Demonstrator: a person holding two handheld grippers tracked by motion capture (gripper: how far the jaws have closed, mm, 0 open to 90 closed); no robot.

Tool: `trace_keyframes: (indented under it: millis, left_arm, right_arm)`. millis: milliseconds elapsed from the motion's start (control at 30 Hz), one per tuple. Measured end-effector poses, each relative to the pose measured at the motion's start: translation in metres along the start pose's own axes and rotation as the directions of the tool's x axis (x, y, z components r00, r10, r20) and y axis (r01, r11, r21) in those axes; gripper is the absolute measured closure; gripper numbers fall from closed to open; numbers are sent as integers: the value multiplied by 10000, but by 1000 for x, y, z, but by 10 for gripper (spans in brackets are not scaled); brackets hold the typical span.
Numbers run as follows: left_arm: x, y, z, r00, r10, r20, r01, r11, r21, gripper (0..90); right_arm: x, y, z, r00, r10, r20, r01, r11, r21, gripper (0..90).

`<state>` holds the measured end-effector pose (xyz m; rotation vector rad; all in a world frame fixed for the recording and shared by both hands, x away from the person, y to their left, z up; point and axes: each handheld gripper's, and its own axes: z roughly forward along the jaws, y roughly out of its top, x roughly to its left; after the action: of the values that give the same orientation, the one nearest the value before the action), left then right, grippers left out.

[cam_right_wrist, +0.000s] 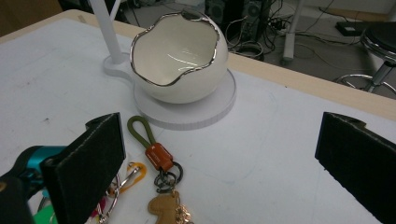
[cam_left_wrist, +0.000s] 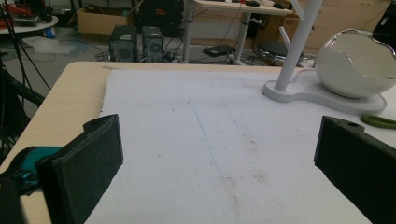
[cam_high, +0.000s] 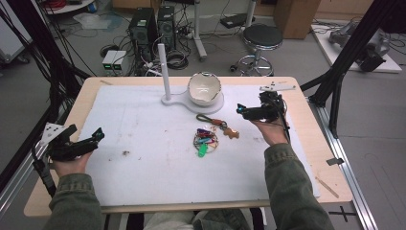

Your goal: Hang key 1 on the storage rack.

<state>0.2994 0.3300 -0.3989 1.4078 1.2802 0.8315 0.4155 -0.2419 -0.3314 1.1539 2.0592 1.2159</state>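
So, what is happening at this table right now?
A person holds a gripper in each hand over a white mat. Both are open and hold nothing. The left gripper sits at the mat's left edge. The right gripper hovers near the keychains, which lie loose in front of the egg-shaped bowl on its white stand.

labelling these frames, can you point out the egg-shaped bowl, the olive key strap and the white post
egg-shaped bowl (cam_right_wrist: 187, 86), right gripper view, on its white outer wall
olive key strap (cam_right_wrist: 138, 131), right gripper view, on the cord loop
white post (cam_high: 164, 72), high view, on the middle of the upright
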Motion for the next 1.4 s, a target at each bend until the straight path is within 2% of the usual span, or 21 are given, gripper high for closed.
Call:
trace_keyframes:
  millis: [333, 767, 1000, 1067, 1400]
  left_arm:
    - [-1, 0, 3, 10000, 24, 6, -24, 10000, -34, 17]
    - [1, -1, 6, 10000, 49, -11, -49, 10000, 17, 17]
    - [1, -1, 7, 10000, 47, 2, -47, 10000, 26, 17]
    - [1, -1, 7, 10000, 58, 0, -58, 10000, 28, 17]
    - [1, -1, 8, 10000, 63, -3, -63, 10000, 43, 17]
  right_arm:
    - [15, 13, 29, 9979, -560, -331, 578, 9967, 577, 6]
    - [20, 6, 65, 9961, -576, -670, 673, 9860, 1525, 6]
    - [23, 15, 76, 9940, -718, -822, 858, 9796, 1815, 6]
    - [22, 15, 79, 9948, -543, -857, 693, 9806, 1831, 6]
    - [18, 9, 96, 9944, -531, -917, 746, 9652, 2506, 6]
